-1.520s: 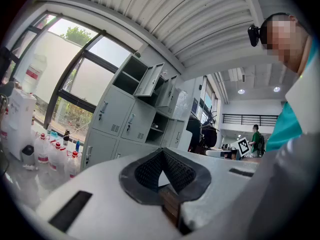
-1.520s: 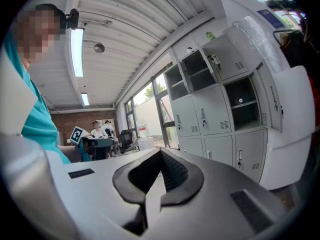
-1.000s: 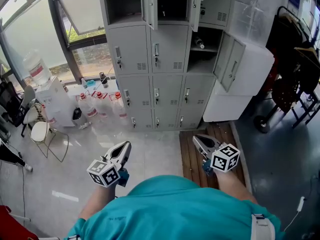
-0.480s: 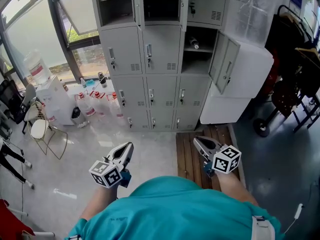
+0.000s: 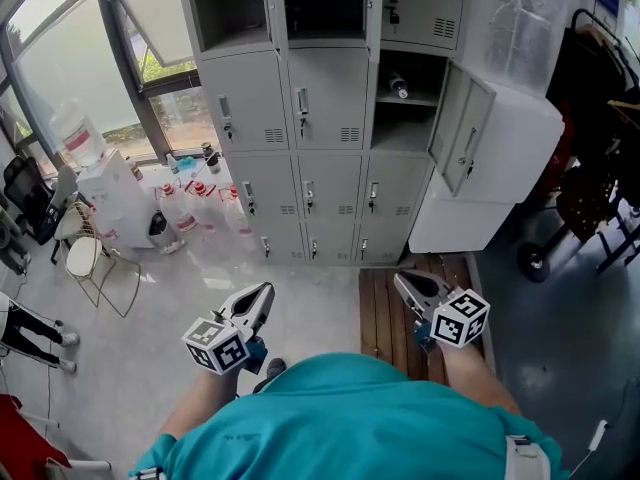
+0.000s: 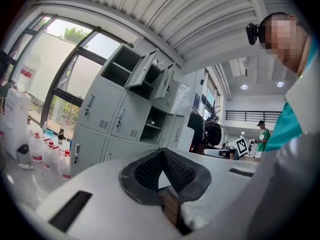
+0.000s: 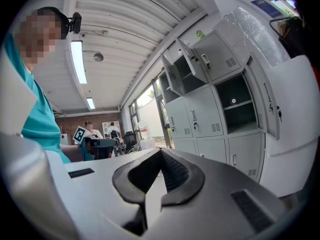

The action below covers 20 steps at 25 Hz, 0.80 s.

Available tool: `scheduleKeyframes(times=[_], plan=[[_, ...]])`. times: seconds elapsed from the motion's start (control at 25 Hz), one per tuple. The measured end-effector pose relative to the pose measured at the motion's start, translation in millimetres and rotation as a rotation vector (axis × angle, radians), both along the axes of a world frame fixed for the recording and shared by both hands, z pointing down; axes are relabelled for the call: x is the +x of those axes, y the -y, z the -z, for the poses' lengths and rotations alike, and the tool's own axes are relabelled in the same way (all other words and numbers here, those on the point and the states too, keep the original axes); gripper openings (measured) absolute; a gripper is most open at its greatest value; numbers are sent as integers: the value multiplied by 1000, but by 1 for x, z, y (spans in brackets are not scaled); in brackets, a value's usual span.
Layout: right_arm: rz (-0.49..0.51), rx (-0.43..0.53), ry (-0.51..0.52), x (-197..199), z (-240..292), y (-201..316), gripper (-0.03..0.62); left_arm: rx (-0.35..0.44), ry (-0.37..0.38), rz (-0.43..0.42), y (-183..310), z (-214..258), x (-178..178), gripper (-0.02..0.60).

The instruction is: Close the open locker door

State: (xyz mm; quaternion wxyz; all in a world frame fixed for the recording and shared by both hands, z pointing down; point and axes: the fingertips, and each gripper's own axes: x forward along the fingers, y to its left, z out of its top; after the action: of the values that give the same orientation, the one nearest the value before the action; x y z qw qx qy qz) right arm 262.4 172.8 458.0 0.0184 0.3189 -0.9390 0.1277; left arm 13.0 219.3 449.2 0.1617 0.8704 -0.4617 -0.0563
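- Grey lockers [image 5: 330,98] fill the far wall, with water bottles [image 5: 195,208] on the floor at far left.
- Your target, the open locker door [image 5: 466,126], hangs swung out at the bank's far right; 2 upper doors also stand ajar.
- Your left gripper [image 5: 262,296] and right gripper [image 5: 403,284] are both clenched on nothing, near your body and well apart from the door.
- You look to be in the approach step: step closer, then push the door's outer face with the right gripper's closed tips until it seats.

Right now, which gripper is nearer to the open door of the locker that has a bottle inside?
Right. The right gripper is below the open door in the head view, slightly left of it. The left gripper is further left, before the closed lockers. Neither touches it.
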Motion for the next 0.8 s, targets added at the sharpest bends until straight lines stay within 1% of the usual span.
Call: scheduleKeyframes(times=[0.12, 0.24, 0.36, 0.44, 0.56, 0.64, 0.72, 0.8], plan=[[-6, 12, -12, -21, 1, 32, -2, 3, -10, -13, 32, -4, -18, 3], [-21, 43, -26, -48, 5, 73, -2, 22, -17, -41, 78, -6, -45, 3], [-66, 83, -31, -79, 12, 128, -2, 55, -32, -75, 140, -3, -83, 3], [-109, 89, -14, -103, 16, 168, -2, 64, -37, -98, 187, 0, -111, 3], [-146, 86, 13, -143, 31, 224, -2, 81, -23, -149, 252, 16, -147, 3], [-159, 107, 4, -166, 48, 257, -2, 99, -8, -181, 290, 34, -165, 3], [-162, 134, -6, -182, 69, 286, -2, 114, 1, -198, 324, 50, -178, 3], [-160, 164, -10, -188, 92, 310, -2, 132, 1, -204, 352, 67, -181, 3]])
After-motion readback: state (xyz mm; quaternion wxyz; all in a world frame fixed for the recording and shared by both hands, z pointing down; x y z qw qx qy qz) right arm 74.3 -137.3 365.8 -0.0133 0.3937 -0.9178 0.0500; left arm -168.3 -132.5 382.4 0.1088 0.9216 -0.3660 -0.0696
